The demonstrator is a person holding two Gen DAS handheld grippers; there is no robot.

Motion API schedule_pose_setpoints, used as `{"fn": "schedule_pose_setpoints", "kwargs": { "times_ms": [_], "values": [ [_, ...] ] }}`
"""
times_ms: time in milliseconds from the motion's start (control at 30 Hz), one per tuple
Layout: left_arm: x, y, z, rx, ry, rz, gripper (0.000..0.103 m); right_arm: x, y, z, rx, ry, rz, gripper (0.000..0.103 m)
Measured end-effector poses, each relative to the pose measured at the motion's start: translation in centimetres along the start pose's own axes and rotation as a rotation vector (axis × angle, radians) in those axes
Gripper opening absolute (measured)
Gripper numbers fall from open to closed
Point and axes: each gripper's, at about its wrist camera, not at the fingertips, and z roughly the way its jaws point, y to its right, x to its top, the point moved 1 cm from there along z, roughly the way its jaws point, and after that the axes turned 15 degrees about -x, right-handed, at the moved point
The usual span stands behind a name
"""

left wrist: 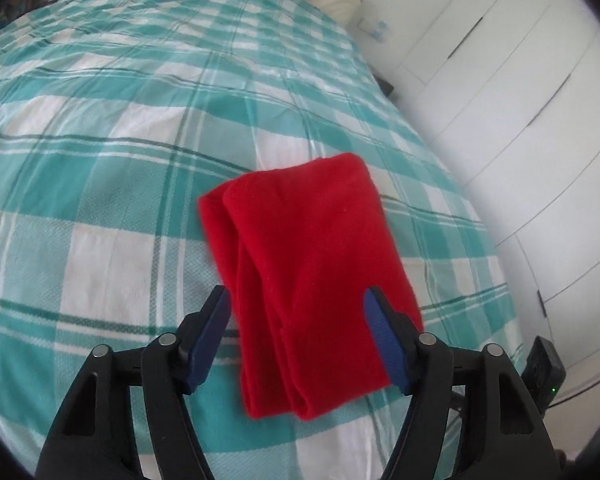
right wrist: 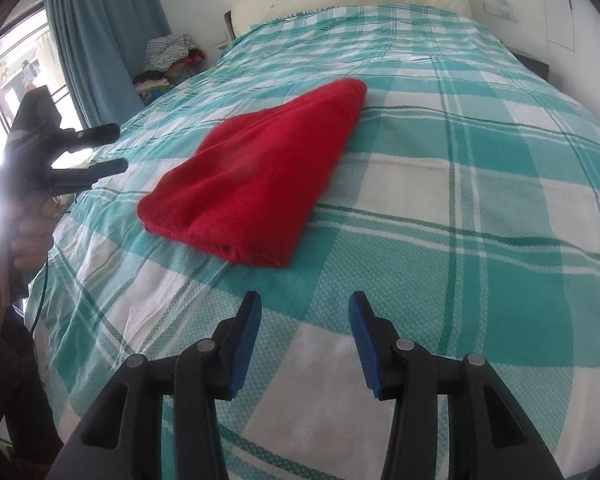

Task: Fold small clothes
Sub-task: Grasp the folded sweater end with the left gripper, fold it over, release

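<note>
The folded red garment (left wrist: 300,280) lies on the bed (left wrist: 100,200), long axis running away from my left gripper (left wrist: 296,312), whose spread, empty fingers straddle its near end. My right gripper (right wrist: 304,312), also released, hangs farther back.

Bright daylight glares from the window (right wrist: 4,128) left of the right hand-held gripper (right wrist: 305,304); fisheye edges bend, darken and blur.
</note>
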Motion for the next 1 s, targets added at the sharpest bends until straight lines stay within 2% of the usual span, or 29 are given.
{"fn": "schedule_pose_setpoints", "kwargs": {
  "times_ms": [133,233,267,300,333,467,600,700,767,833,867,900,967,1000],
  "values": [
    [1.7,-1.0,3.6,0.083,-0.08,-0.031,0.06,-1.2,1.1,0.0,0.025,0.003,0.059,0.046],
    [1.8,-1.2,5.1,0.101,-0.105,-0.029,0.053,-1.6,1.5,0.0,0.032,0.019,0.067,0.046],
    [1.8,-1.3,5.3,0.113,-0.102,-0.029,0.037,-1.6,1.5,0.0,0.034,0.022,0.064,0.046],
    [1.9,-1.4,5.4,0.143,-0.091,-0.03,0.008,-1.7,1.6,0.1,0.037,0.023,0.064,0.046],
    [1.9,-1.7,5.2,0.17,-0.074,-0.035,0.005,-1.8,1.6,0.1,0.039,0.025,0.064,0.046],
    [2.3,-3.0,4.0,0.18,-0.023,-0.038,0.003,-2.3,1.6,0.1,0.037,0.038,0.056,0.046],
    [1.4,-4.9,4.7,0.248,-0.054,-0.036,0.003,-2.7,1.3,0.3,0.023,0.044,0.037,0.046],
    [0.9,-4.7,4.4,0.216,-0.031,-0.023,0.005,-2.4,0.6,0.4,-0.011,0.034,0.001,0.049],
    [0.9,-3.9,3.5,0.2,-0.023,-0.014,0.013,-1.9,-0.1,0.1,-0.024,0.023,-0.036,0.049],
    [0.8,-3.3,1.8,0.204,0.001,-0.007,0.017,-0.9,-0.8,-0.5,-0.013,0.03,-0.07,0.049],
    [0.6,-2.9,0.8,0.201,0.015,-0.001,0.027,-0.1,-1.2,-1.0,-0.009,0.046,-0.089,0.049],
    [0.2,-2.6,-0.2,0.193,0.029,0.003,0.042,0.8,-1.8,-1.6,-0.004,0.069,-0.11,0.049],
    [-0.9,-1.7,-1.5,0.175,0.044,0.008,0.06,2.8,-3.1,-2.6,0.017,0.116,-0.144,0.049],
    [-1.7,-1.2,-1.7,0.157,0.039,0.012,0.063,3.7,-3.8,-2.9,0.033,0.135,-0.158,0.049]
  ]
}}
